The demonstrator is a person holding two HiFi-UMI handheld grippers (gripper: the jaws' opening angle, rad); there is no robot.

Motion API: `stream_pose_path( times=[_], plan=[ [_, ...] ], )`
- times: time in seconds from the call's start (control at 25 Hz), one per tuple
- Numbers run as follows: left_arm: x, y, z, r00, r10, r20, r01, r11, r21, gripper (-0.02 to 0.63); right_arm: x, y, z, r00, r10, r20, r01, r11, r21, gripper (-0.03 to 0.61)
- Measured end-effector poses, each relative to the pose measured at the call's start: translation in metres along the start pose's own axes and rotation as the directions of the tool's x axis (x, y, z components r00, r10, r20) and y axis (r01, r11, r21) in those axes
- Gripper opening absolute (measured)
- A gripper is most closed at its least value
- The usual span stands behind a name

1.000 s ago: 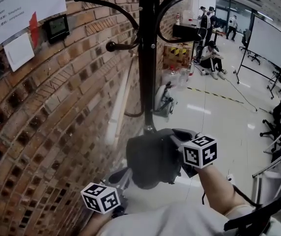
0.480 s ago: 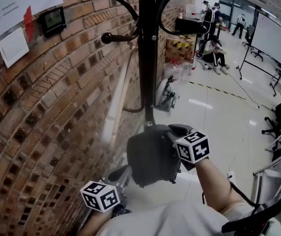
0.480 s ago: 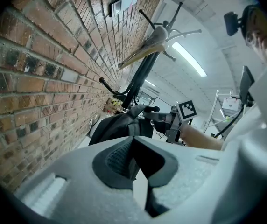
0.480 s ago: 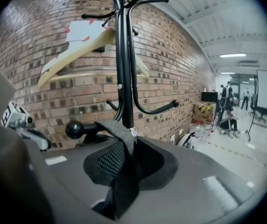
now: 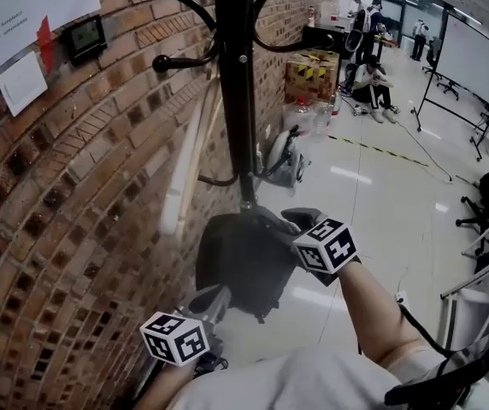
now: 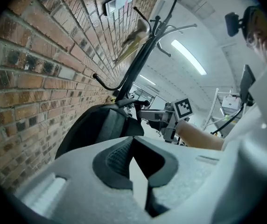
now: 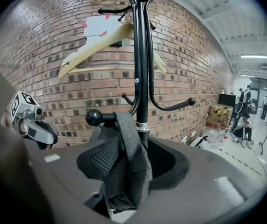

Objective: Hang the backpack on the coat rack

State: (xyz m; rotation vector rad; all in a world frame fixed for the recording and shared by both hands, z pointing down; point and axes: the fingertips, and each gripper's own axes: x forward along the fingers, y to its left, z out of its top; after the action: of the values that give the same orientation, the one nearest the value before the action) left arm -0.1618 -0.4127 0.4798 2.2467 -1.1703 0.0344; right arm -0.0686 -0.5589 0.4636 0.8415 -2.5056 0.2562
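Note:
A dark grey backpack (image 5: pixel 236 259) hangs beside the black coat rack pole (image 5: pixel 234 101), low down next to the brick wall. Its grey strap (image 7: pixel 129 157) loops over a ball-tipped lower hook (image 7: pixel 94 117). My right gripper (image 5: pixel 294 222) is at the top of the bag; in the right gripper view its jaws (image 7: pixel 133 164) are opening, with the strap still between them and slack. My left gripper (image 5: pixel 214 299) sits just below the bag's lower edge. In the left gripper view it (image 6: pixel 136 160) is open with nothing between its pads, and the backpack (image 6: pixel 96 125) is right ahead.
The curved brick wall (image 5: pixel 73 195) with taped papers runs close on the left. A wooden hanger (image 7: pixel 101 45) hangs high on the rack. Cardboard boxes (image 5: pixel 311 75) and bottles stand behind the pole. People, a whiteboard (image 5: pixel 471 62) and chairs are far right across the pale floor.
The backpack and my right gripper have sunk a little along the pole. The right jaws have loosened off the strap. My left gripper has kept under the bag's bottom.

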Motion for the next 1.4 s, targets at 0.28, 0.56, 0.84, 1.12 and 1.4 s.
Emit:
stream_pose_path(
  times=[0.28,0.56,0.84,1.12,1.4],
  plan=[
    [-0.008,-0.028,-0.001,1.0,0.011,0.022,-0.011,1.0,0.027,0.002,-0.043,0.008,-0.002,0.999,-0.014,0.051,0.015,1.0,-0.017,0.213],
    [-0.03,-0.077,-0.003,0.997,0.025,0.077,-0.03,0.998,0.055,0.002,-0.121,0.08,-0.016,0.975,0.116,0.189,-0.135,0.986,0.093,0.002],
    [-0.071,-0.163,-0.074,0.997,0.036,0.071,-0.04,0.997,0.06,0.002,-0.207,0.174,-0.097,0.95,0.255,0.181,-0.283,0.947,0.153,0.0],
    [-0.109,-0.222,-0.154,0.997,0.081,0.012,-0.081,0.996,0.038,0.002,-0.271,0.234,-0.169,0.923,0.347,0.167,-0.38,0.891,0.247,0.0],
    [-0.127,-0.257,-0.182,0.999,0.044,0.016,-0.045,0.998,0.035,0.002,-0.321,0.274,-0.193,0.93,0.338,0.142,-0.362,0.908,0.211,0.0]
  ],
)
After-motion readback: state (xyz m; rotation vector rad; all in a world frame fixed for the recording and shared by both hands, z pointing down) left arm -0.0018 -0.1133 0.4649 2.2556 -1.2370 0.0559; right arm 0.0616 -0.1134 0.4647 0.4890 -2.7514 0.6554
